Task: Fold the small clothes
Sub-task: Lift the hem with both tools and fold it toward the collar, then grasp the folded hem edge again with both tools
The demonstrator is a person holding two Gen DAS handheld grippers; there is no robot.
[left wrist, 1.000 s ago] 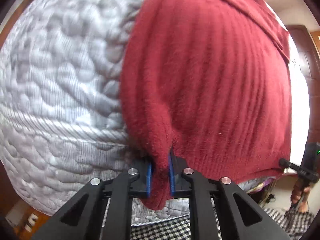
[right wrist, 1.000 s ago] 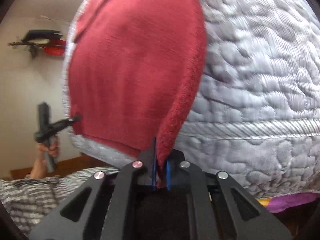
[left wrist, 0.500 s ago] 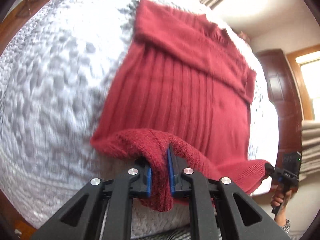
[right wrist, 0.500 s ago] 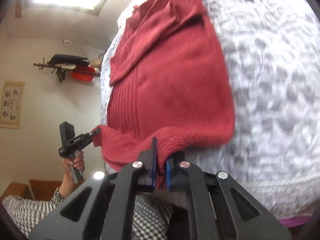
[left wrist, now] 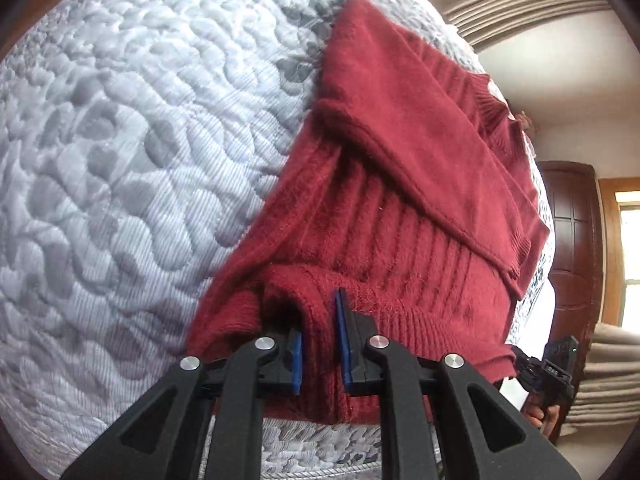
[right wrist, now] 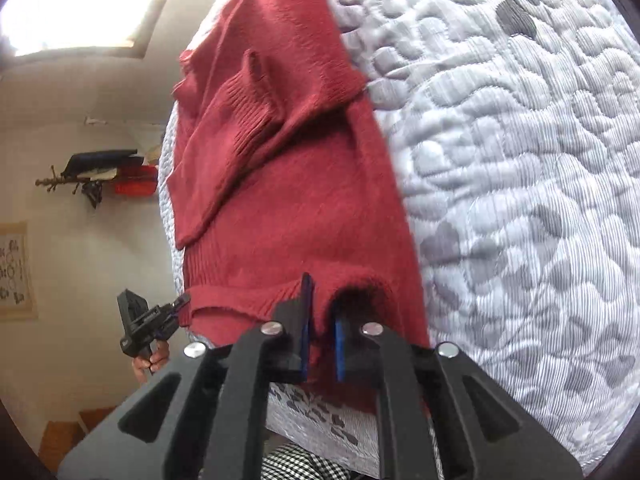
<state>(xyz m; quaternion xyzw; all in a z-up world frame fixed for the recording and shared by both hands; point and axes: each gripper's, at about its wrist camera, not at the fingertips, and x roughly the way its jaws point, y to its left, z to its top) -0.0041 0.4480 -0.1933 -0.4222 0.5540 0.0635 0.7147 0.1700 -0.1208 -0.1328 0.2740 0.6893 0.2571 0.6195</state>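
A dark red knitted sweater (left wrist: pixel 400 200) (right wrist: pixel 288 200) lies flat on the quilted bed, its sleeves folded across the chest. My left gripper (left wrist: pixel 320 344) is shut on one corner of the ribbed hem, which bunches up between the blue pads and curls over the sweater's body. At the other hem corner my right gripper (right wrist: pixel 322 332) is shut on the fabric in the same way. Each gripper also shows in the other's view: the right gripper (left wrist: pixel 548 364) and the left gripper (right wrist: pixel 152 320) both pinch the hem, which hangs raised between them.
The grey-white quilted bedspread (left wrist: pixel 120 160) (right wrist: pixel 520 160) surrounds the sweater. A dark wooden door (left wrist: pixel 572 240) and curtains stand past the bed. A wall coat rack (right wrist: pixel 100 180) and framed picture (right wrist: pixel 14 268) are on the other side. A hand (right wrist: pixel 150 360) holds the left gripper.
Both grippers have lifted the hem off the bed's near edge and carried it forward over the sweater's body. More of the sweater's upper part now shows.
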